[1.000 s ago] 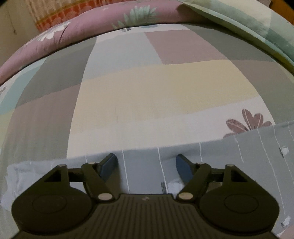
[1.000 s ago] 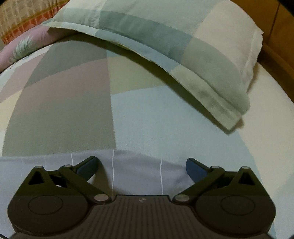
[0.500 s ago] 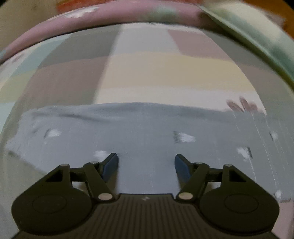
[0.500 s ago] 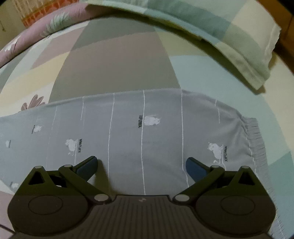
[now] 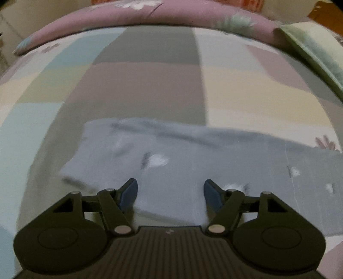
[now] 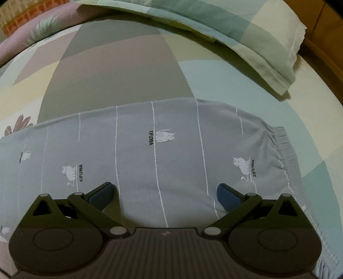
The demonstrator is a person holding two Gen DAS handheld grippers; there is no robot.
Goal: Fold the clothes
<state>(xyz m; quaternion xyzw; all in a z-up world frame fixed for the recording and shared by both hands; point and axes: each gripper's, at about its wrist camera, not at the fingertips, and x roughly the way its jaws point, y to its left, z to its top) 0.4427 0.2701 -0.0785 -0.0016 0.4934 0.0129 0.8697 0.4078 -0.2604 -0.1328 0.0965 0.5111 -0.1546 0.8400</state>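
Note:
A pair of grey trousers point(image 6: 175, 154) with thin white stripes and small white animal prints lies flat across the patchwork bedsheet point(image 6: 120, 70). Its gathered waistband point(image 6: 287, 150) shows at the right of the right wrist view. My right gripper point(image 6: 165, 192) hovers over the waist part, open, nothing between its blue pads. In the blurred left wrist view the leg end of the trousers point(image 5: 150, 154) lies with its cuff edge at the left. My left gripper point(image 5: 170, 191) is open above that end, empty.
A checked green and cream pillow point(image 6: 246, 32) lies at the back right, also seen as the pillow point(image 5: 315, 45) in the left wrist view. A mauve flowered quilt point(image 5: 150, 12) is rolled along the far side. A wooden bed frame point(image 6: 321, 38) bounds the right.
Both grippers drew back toward the near side, so much more of the trousers shows. The left one also swung toward the leg end, whose cuff edge has come into sight. Jaws stayed open.

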